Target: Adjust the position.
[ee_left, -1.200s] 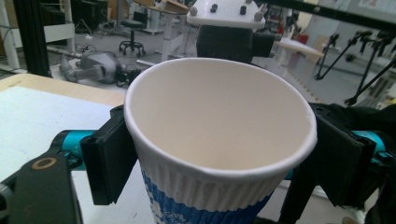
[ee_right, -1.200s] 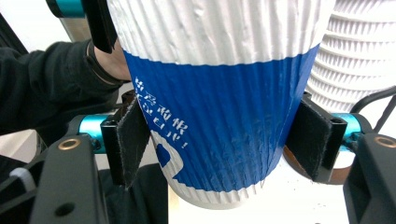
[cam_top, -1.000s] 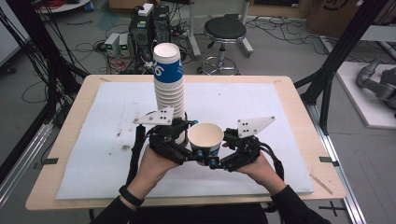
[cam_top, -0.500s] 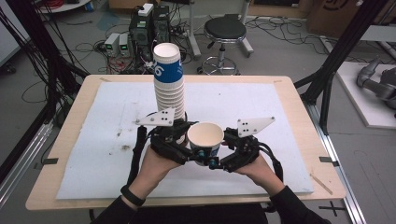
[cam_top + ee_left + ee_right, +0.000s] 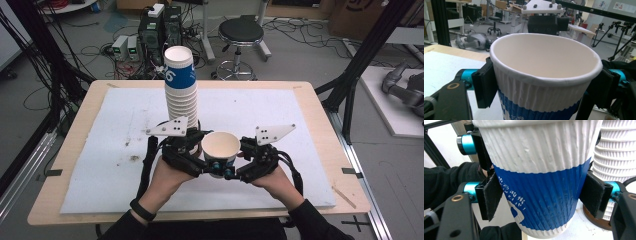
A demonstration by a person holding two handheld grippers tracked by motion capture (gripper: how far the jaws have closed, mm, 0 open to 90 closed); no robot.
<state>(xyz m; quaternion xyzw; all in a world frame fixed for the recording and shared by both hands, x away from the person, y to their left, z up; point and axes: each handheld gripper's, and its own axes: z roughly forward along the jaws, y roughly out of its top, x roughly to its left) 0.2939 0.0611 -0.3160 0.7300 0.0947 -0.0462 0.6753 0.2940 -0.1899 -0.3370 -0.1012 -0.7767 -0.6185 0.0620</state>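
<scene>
A white paper cup with a blue band [image 5: 220,146] is held upright just above the table, between my two grippers. My left gripper [image 5: 202,155] grips it from the left and my right gripper [image 5: 239,157] from the right. In the left gripper view the cup [image 5: 544,75] sits between the pads [image 5: 482,85], just under its rim; these jaws have just been opening a little. In the right gripper view the pads [image 5: 594,195] press on the blue band of the cup [image 5: 536,182]; these jaws have just been closing. A tall stack of cups [image 5: 181,90] stands right behind.
A white foam board [image 5: 300,115] covers the wooden table [image 5: 320,95], with a small dark stain [image 5: 134,158] at its left. The stack [image 5: 616,157] stands on a brown disc [image 5: 596,220]. A stool [image 5: 241,32] and electronics boxes [image 5: 160,25] stand on the floor beyond.
</scene>
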